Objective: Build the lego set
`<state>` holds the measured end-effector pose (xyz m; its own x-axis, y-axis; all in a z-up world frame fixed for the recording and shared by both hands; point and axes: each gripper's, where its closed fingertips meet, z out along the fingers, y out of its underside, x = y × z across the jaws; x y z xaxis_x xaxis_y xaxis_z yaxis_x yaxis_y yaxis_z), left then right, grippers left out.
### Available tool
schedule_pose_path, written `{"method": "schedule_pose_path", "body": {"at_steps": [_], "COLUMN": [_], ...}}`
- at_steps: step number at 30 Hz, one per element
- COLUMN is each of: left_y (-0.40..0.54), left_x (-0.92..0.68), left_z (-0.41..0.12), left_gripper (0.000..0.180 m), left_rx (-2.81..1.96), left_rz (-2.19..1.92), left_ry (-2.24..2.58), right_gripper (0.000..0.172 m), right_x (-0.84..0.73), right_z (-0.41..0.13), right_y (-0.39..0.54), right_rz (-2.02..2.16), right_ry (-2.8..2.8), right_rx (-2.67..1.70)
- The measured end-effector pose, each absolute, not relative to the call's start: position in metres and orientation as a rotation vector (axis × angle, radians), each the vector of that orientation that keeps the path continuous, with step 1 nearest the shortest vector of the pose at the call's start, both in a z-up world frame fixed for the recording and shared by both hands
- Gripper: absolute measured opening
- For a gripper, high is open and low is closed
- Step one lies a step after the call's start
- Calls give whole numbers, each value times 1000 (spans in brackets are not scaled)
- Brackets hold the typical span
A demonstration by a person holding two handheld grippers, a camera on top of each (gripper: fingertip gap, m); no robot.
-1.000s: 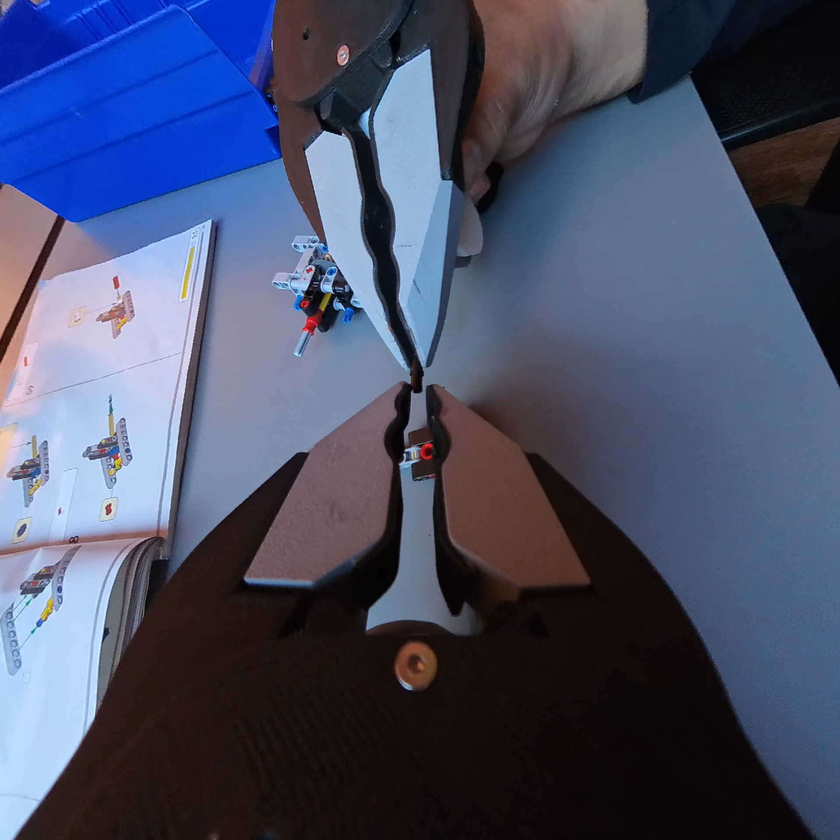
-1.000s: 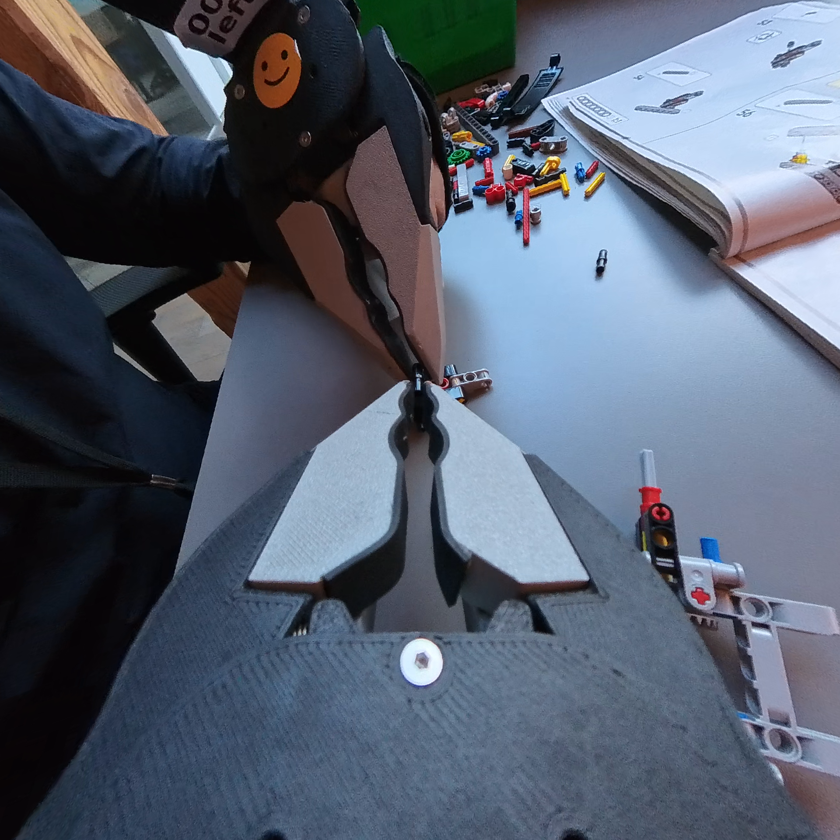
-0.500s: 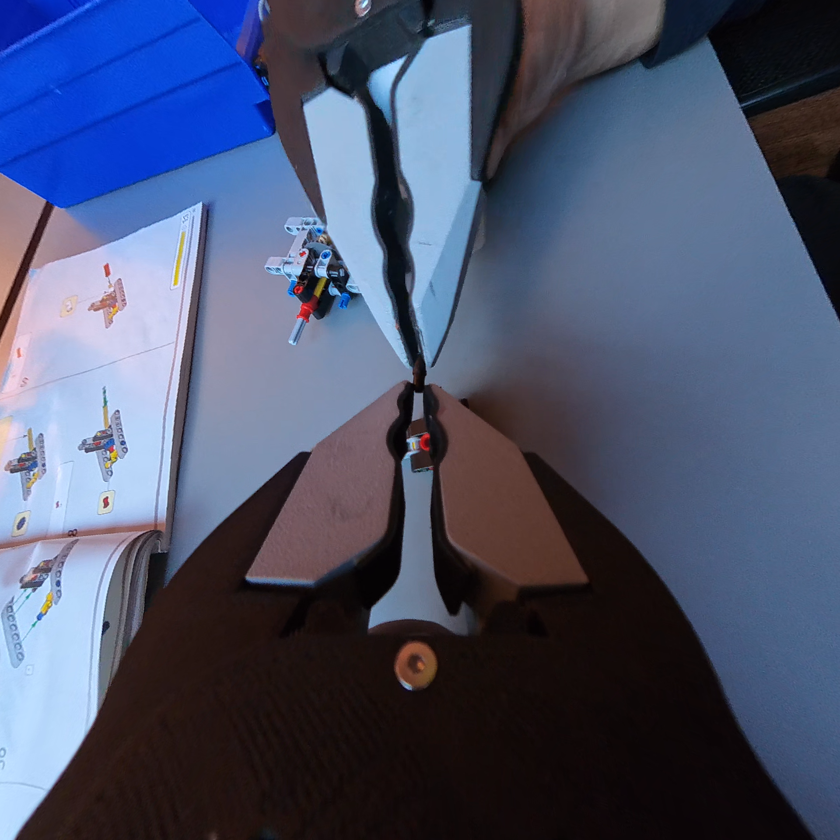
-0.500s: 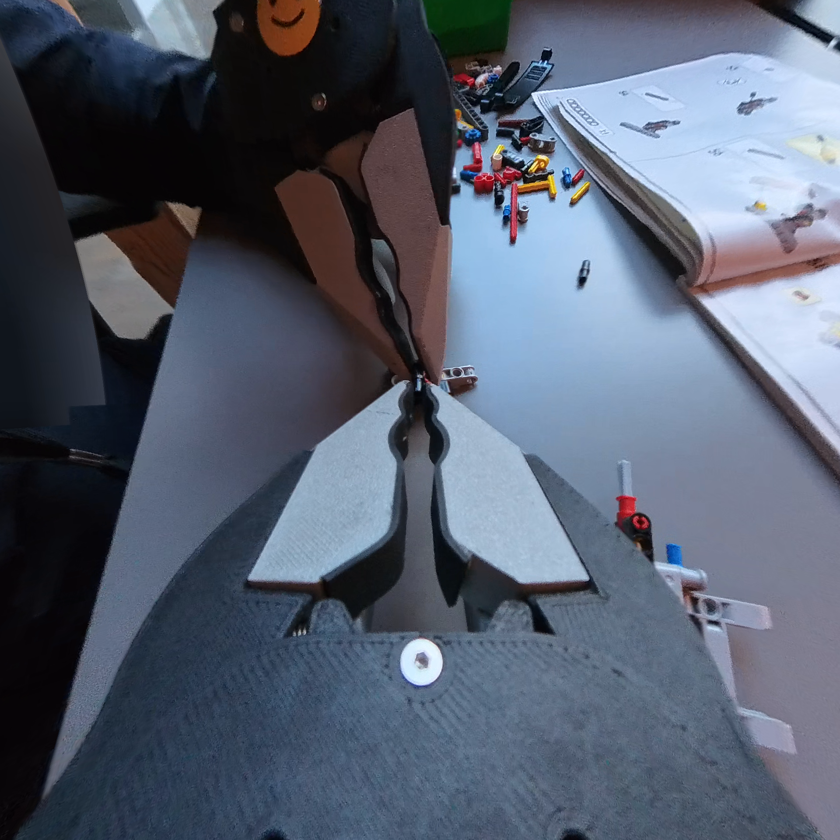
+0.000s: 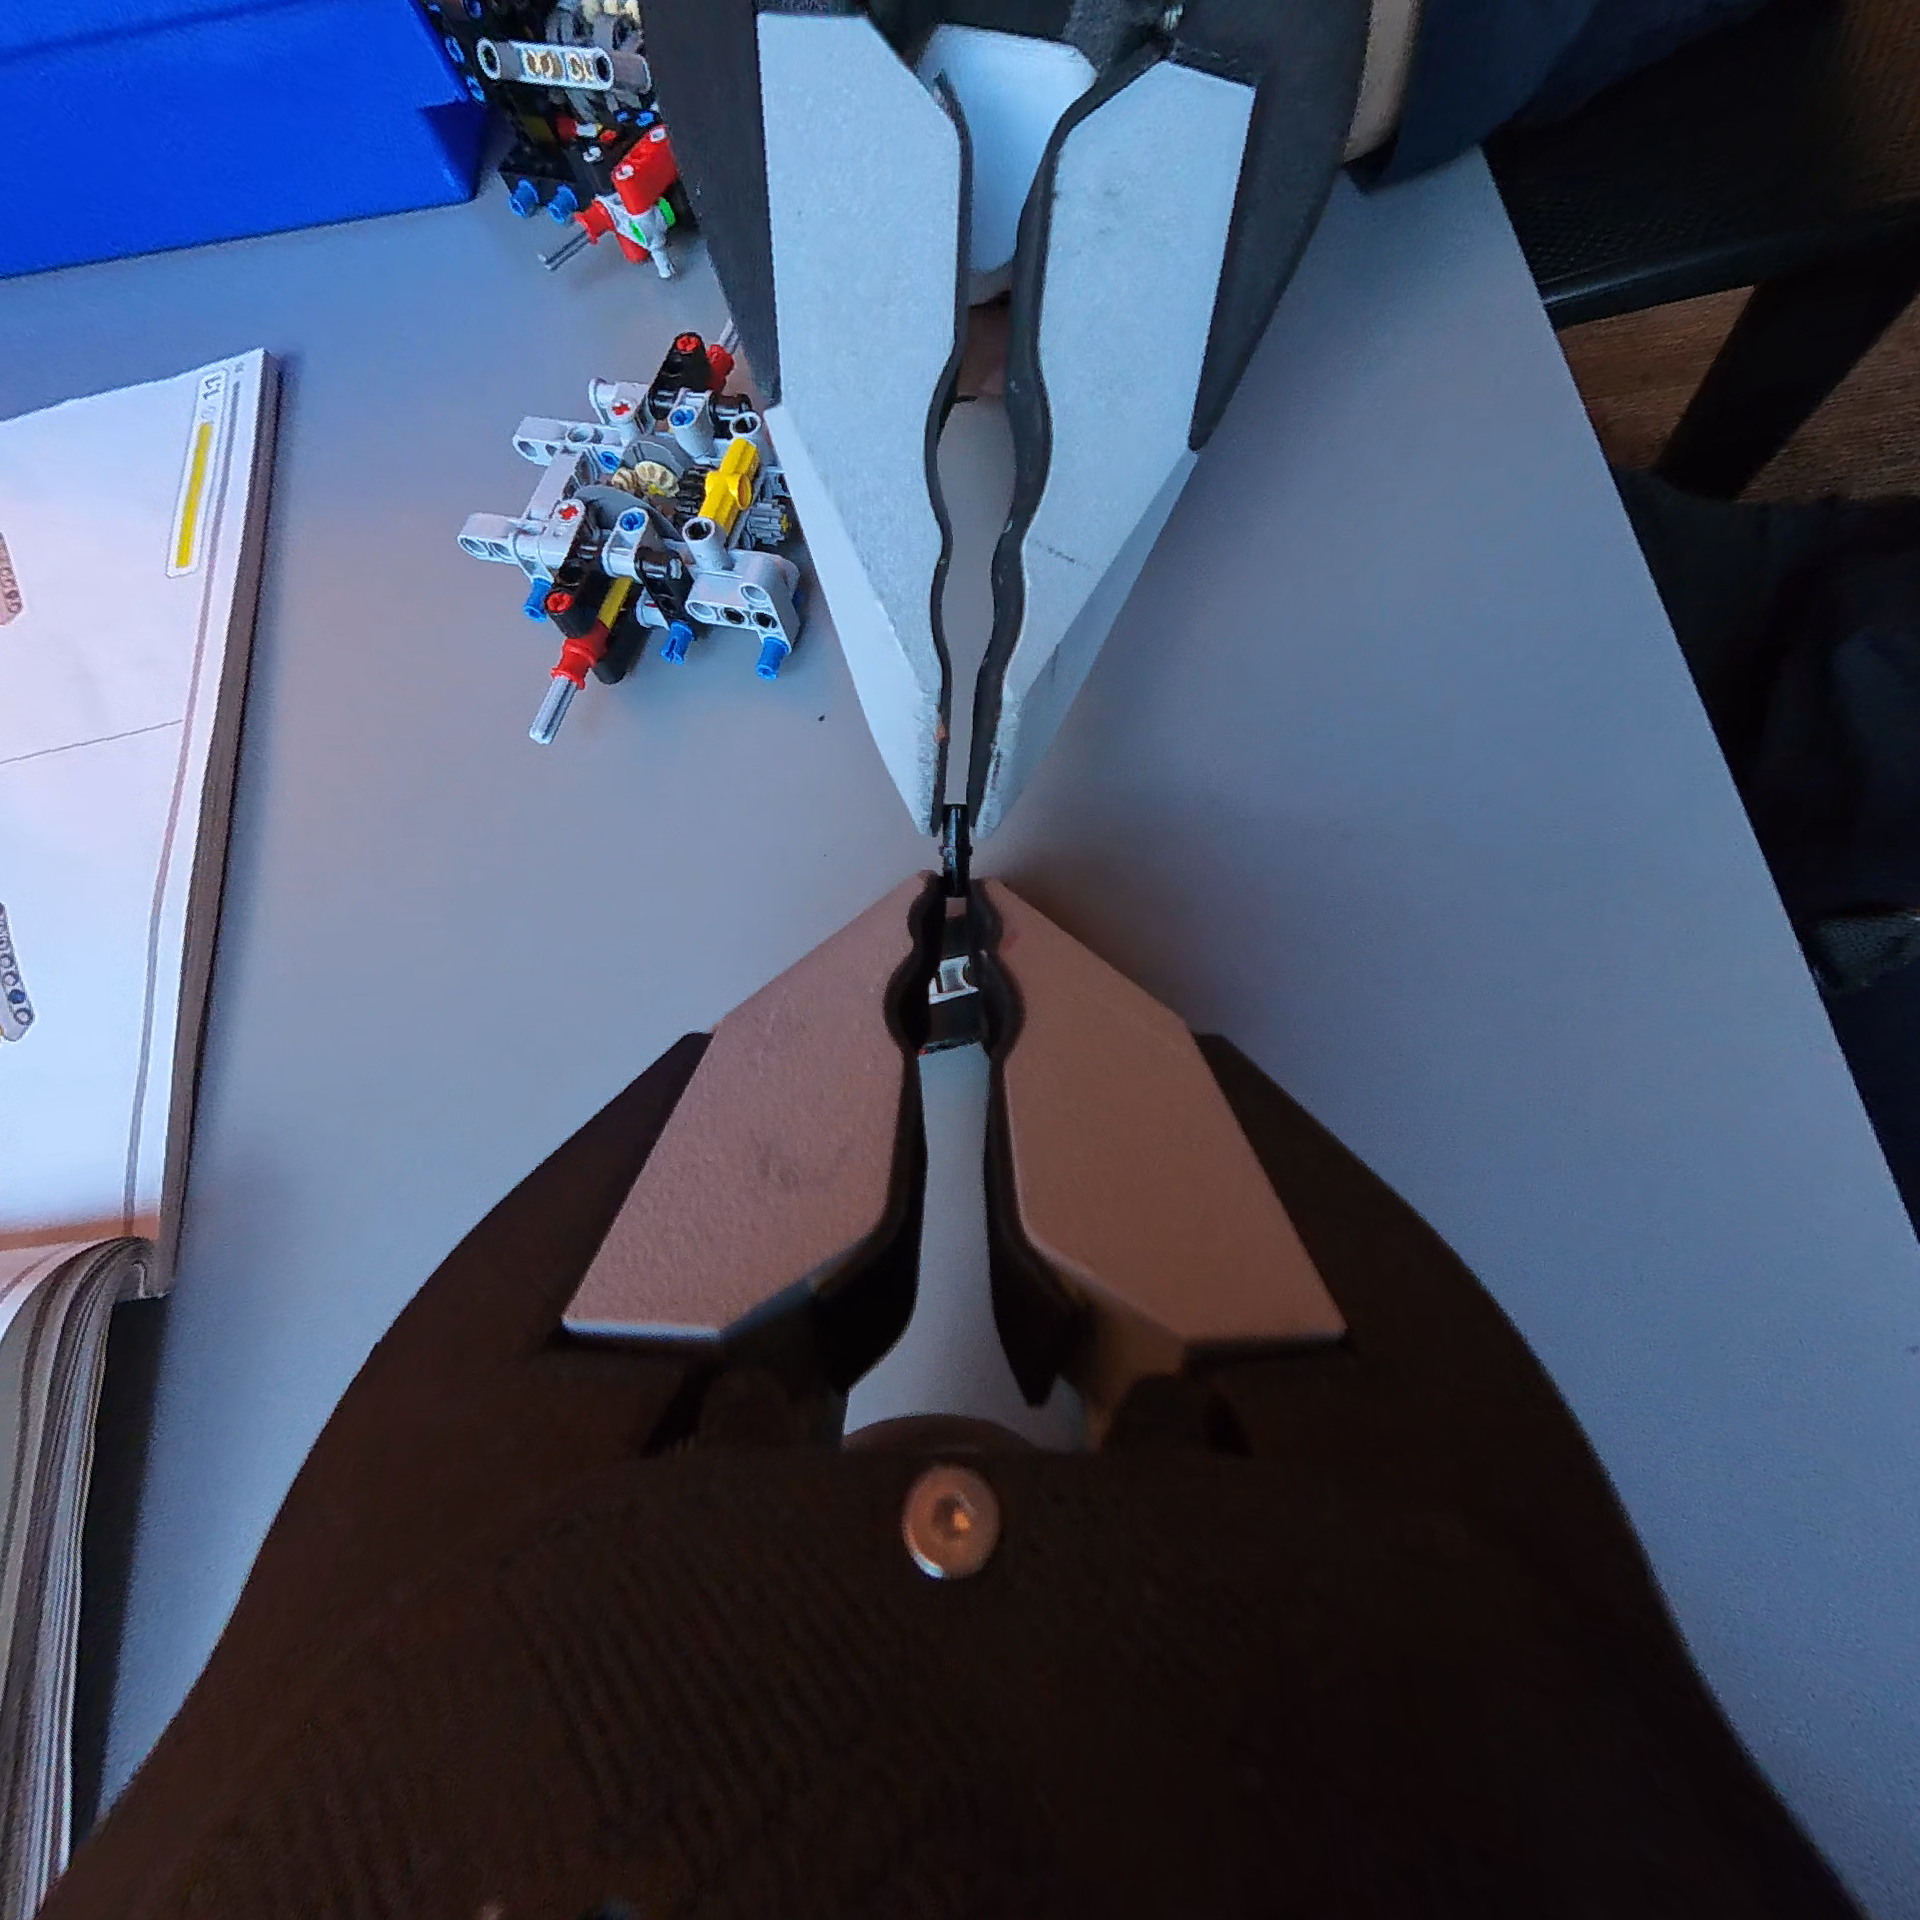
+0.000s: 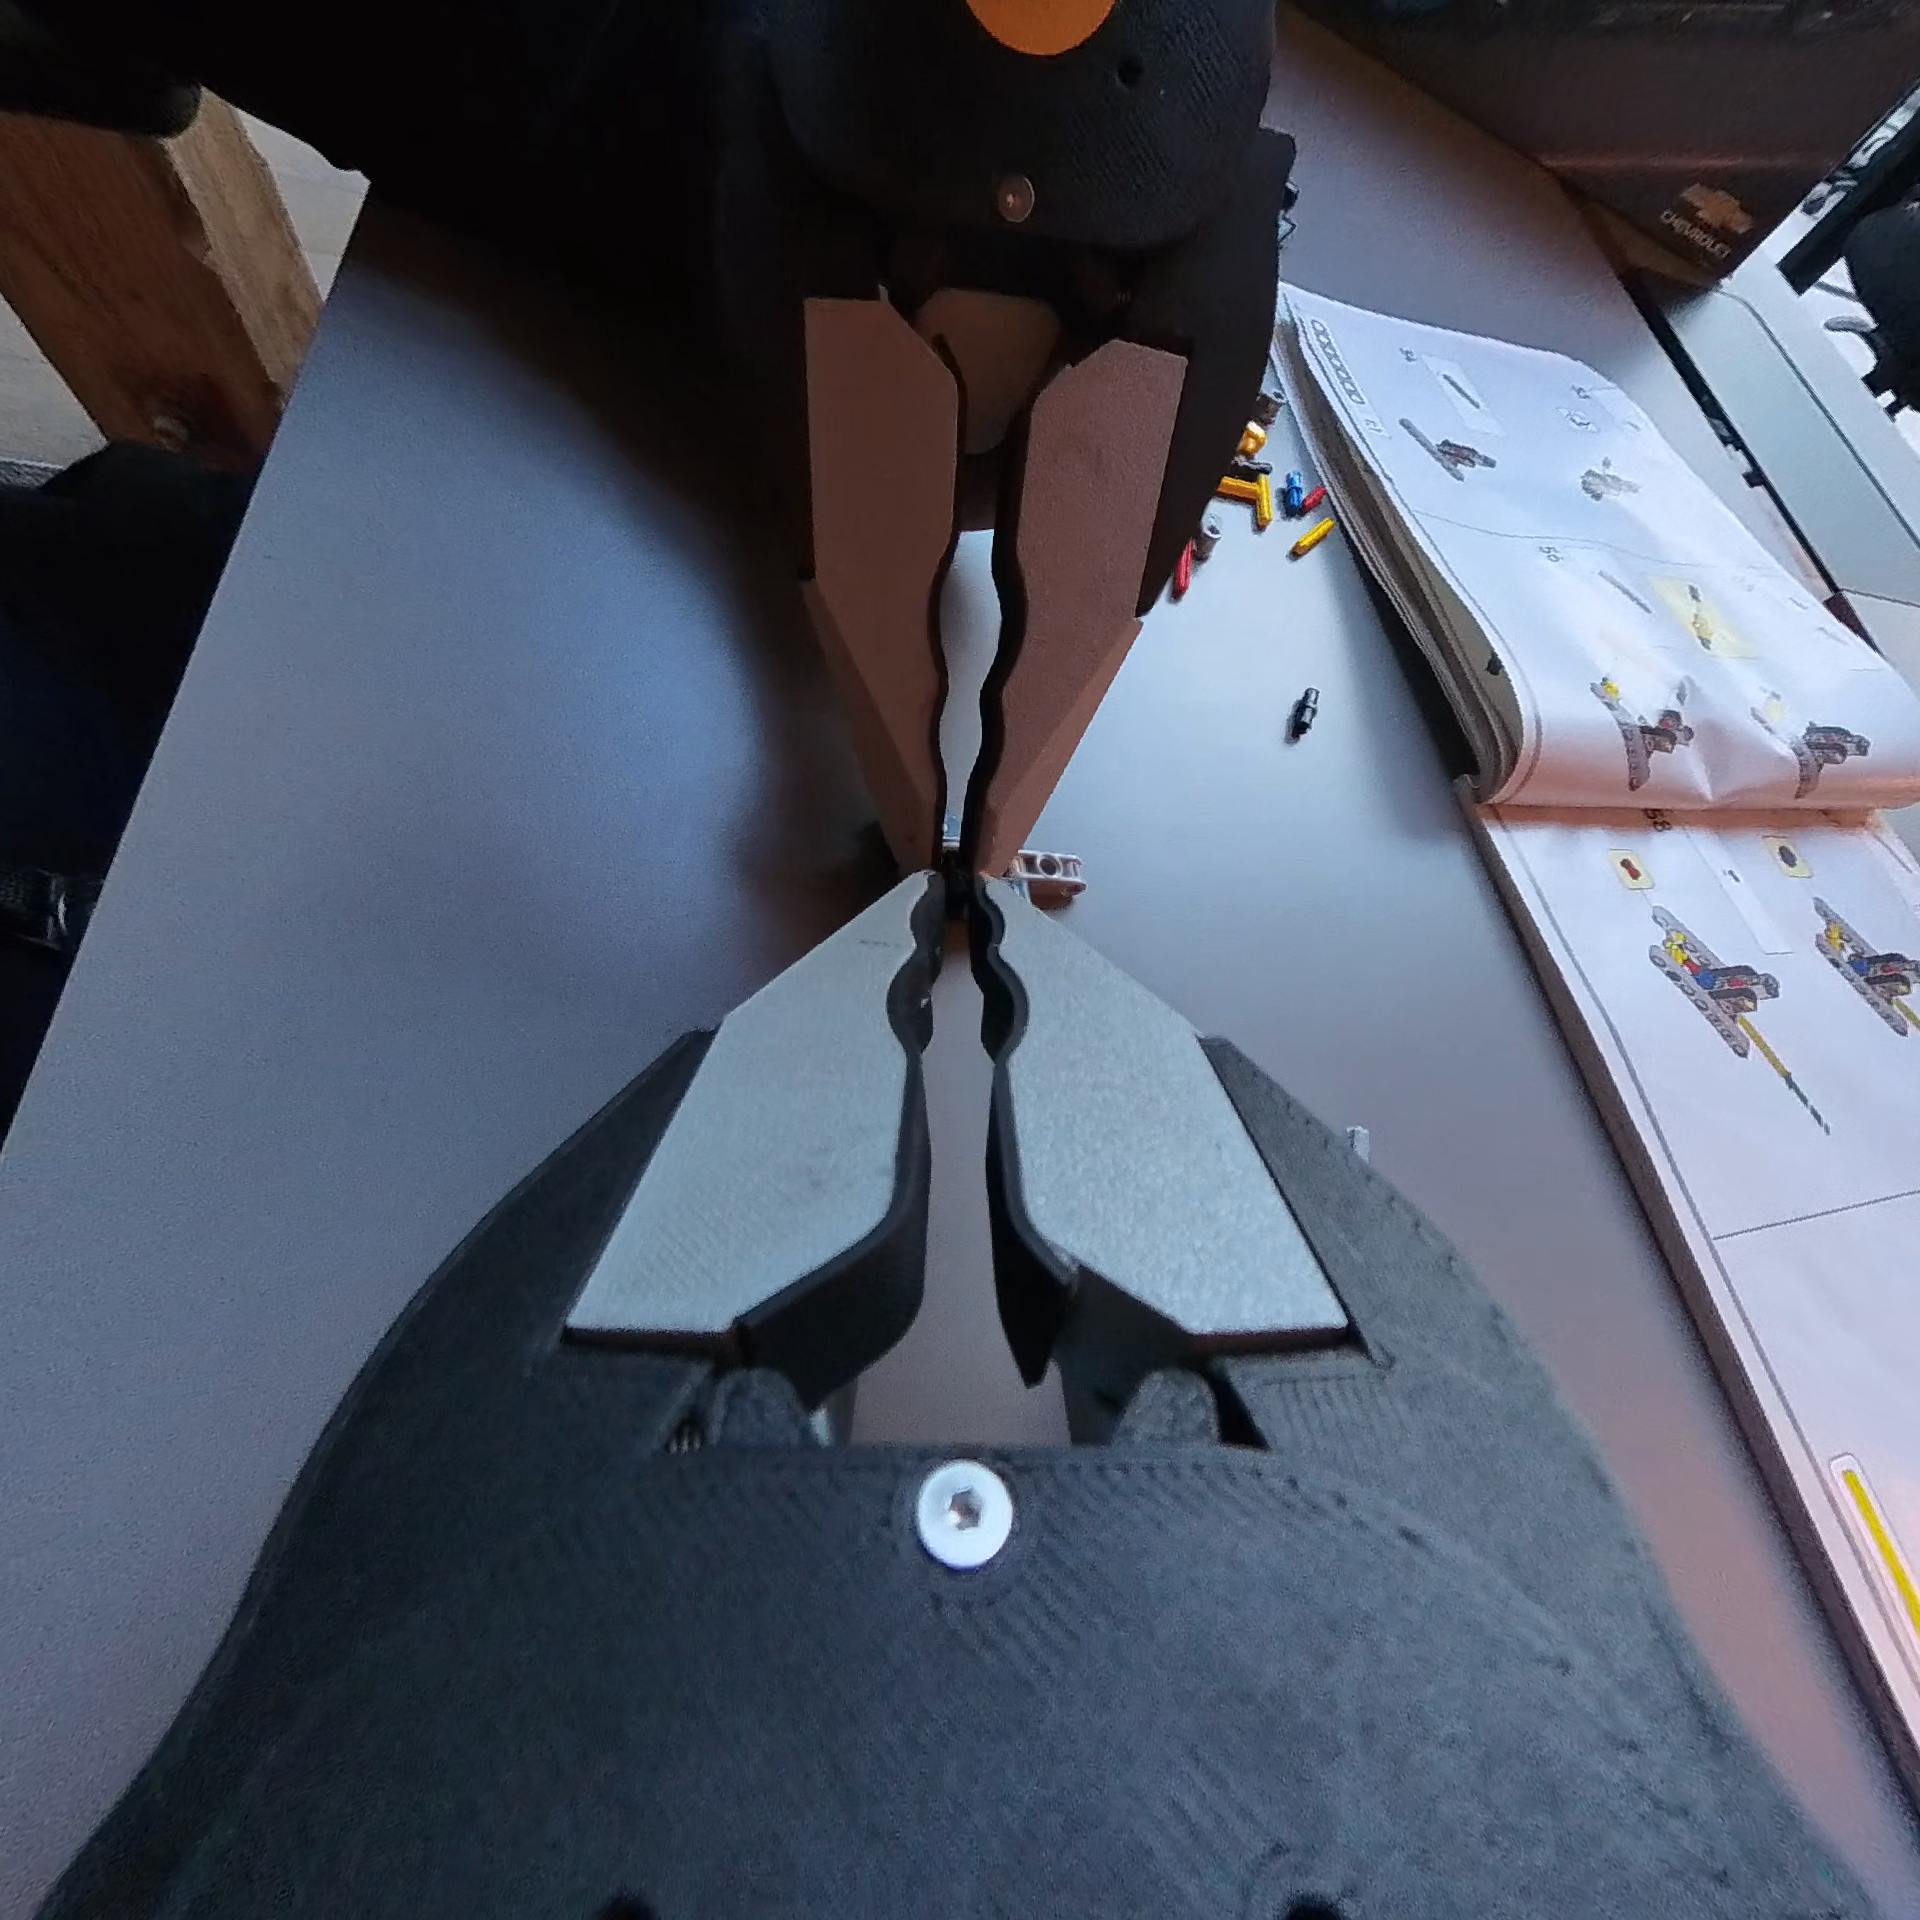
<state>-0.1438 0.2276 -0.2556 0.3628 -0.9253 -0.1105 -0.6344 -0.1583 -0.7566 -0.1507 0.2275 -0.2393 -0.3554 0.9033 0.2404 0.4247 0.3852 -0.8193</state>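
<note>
Holding: left gripper (image 5: 957, 896) clamps a small grey piece (image 5: 951, 982), frame centre.
Meeting: right gripper (image 5: 957, 821) pinches black pin (image 5: 955, 844).
Technique: keep tips aligned.

flat grey tabletop (image 5: 1455, 831) under claw, brown wooden floor (image 5: 1787, 374) off its far right, dim bluish light

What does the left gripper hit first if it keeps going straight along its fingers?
The left gripper points tip to tip at the right gripper. A small black pin bridges the two sets of tips, so the right gripper's grey fingertips come first, almost at once. Depth looks near nil.
</note>
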Motion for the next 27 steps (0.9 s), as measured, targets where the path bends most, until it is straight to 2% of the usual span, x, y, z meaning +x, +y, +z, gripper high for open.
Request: {"method": "schedule_pose_path", "body": {"at_steps": [27], "left_y": [227], "left_x": [-145], "left_z": [-258], "left_gripper": [0], "left_rx": [-1883], "left_rz": [-480], "left_ry": [1375], "right_gripper": [4], "right_x": [-151], "right_z": [-251], "right_y": [229], "right_rz": [813], "right_ry": [-1973], "right_rx": [-1159]}}
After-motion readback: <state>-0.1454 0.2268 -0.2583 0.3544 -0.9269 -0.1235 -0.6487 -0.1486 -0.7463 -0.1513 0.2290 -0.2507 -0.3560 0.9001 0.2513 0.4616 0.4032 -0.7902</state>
